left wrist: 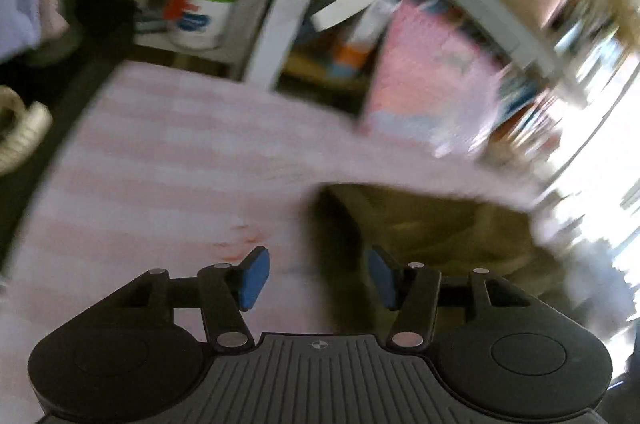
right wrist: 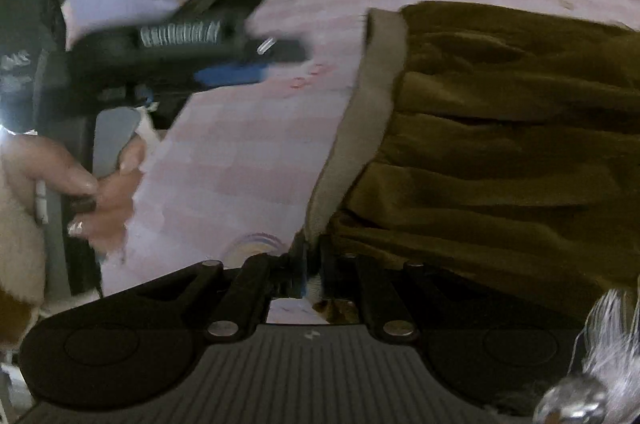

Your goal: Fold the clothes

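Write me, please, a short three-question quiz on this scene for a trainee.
1. True or false: the left tongs stand open, with nothing between their blue pads.
2. Which thing do the right tongs pinch? A) the green-lidded tub; B) the olive garment, near its grey band; C) the striped cloth.
3. Fill in: the olive garment lies on a checked sheet whose colour is ____.

Key: 1 true; 2 B; 3 pink.
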The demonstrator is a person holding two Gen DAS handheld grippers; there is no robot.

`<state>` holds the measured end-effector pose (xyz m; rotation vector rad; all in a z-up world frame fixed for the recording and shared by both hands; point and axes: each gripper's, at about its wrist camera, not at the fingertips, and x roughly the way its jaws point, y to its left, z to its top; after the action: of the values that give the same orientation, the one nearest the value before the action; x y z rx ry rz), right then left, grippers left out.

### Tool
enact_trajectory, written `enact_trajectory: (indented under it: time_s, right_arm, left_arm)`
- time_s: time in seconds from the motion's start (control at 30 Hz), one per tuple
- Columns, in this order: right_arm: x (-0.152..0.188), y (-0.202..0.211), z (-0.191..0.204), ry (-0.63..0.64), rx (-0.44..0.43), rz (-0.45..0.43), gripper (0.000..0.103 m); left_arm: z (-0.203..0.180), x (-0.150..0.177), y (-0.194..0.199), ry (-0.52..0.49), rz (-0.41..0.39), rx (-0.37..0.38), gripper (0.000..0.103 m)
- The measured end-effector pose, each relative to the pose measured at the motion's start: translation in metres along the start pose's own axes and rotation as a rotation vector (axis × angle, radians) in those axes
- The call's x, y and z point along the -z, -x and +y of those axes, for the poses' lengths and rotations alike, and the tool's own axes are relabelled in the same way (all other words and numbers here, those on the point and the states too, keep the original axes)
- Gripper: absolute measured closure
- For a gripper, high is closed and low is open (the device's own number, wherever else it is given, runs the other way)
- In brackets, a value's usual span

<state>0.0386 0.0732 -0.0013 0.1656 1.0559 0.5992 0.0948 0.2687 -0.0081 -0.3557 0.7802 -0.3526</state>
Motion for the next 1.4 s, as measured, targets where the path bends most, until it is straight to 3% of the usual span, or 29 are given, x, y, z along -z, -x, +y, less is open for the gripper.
enact_trajectory:
  time_s: [0.03,0.1,0.2,0.27,0.3,0.33,0.47,0.57,0.63,0.87,1.03,1.17,1.3,1.4]
  right_arm:
    - [0.0,0.001,0.002,0.01,-0.004,-0.008,0.09]
    - [0.005,0.013,0.002,0.028,-0.019,-0.035,0.065]
    - [0.018,0.046,-0.011,0.029,0.013,-0.097,0.065]
    - [0.03,0.07,-0.028,-0.003,0.077,-0.134,0.065]
    - [0.037,0.083,-0.039,-0.036,0.107,-0.15,0.065]
    - [0.044,0.095,-0.05,-0.07,0.137,-0.167,0.065]
    - [0.08,0.146,-0.098,-0.252,0.278,-0.24,0.065]
    - [0.1,0.171,-0.126,-0.364,0.357,-0.288,0.066]
    - [0.108,0.181,-0.14,-0.414,0.402,-0.306,0.066]
    - [0.124,0.199,-0.173,-0.509,0.511,-0.338,0.066]
    - [0.117,0.21,-0.193,-0.523,0.522,-0.359,0.061]
    - [0.111,0.222,-0.22,-0.507,0.515,-0.371,0.05]
    - [0.106,0.233,-0.248,-0.464,0.5,-0.366,0.036]
    - [0.103,0.241,-0.266,-0.413,0.468,-0.348,0.034]
  left_arm:
    - [-0.004,-0.001,-0.006,0.006,0.001,0.008,0.048]
    - [-0.01,-0.004,-0.02,0.02,0.006,0.013,0.048]
    - [-0.011,-0.009,-0.042,0.046,0.018,-0.002,0.052]
    - [-0.013,-0.012,-0.051,0.071,0.0,0.044,0.071]
    - [-0.016,-0.014,-0.052,0.074,-0.015,0.059,0.096]
    - [-0.019,-0.017,-0.051,0.07,-0.033,0.066,0.101]
    - [-0.014,-0.024,-0.024,0.092,-0.201,0.088,0.101]
    - [-0.005,-0.023,-0.026,0.108,-0.185,0.033,0.1]
    - [0.001,-0.022,-0.027,0.119,-0.175,-0.004,0.092]
    - [0.021,-0.018,-0.03,0.156,-0.137,-0.133,0.085]
    - [-0.001,0.005,0.007,0.156,-0.19,-0.147,0.082]
    - [-0.024,0.029,0.034,0.163,-0.228,-0.167,0.074]
    - [-0.06,0.058,0.04,0.209,-0.226,-0.22,0.071]
    - [-0.09,0.077,0.035,0.254,-0.206,-0.267,0.071]
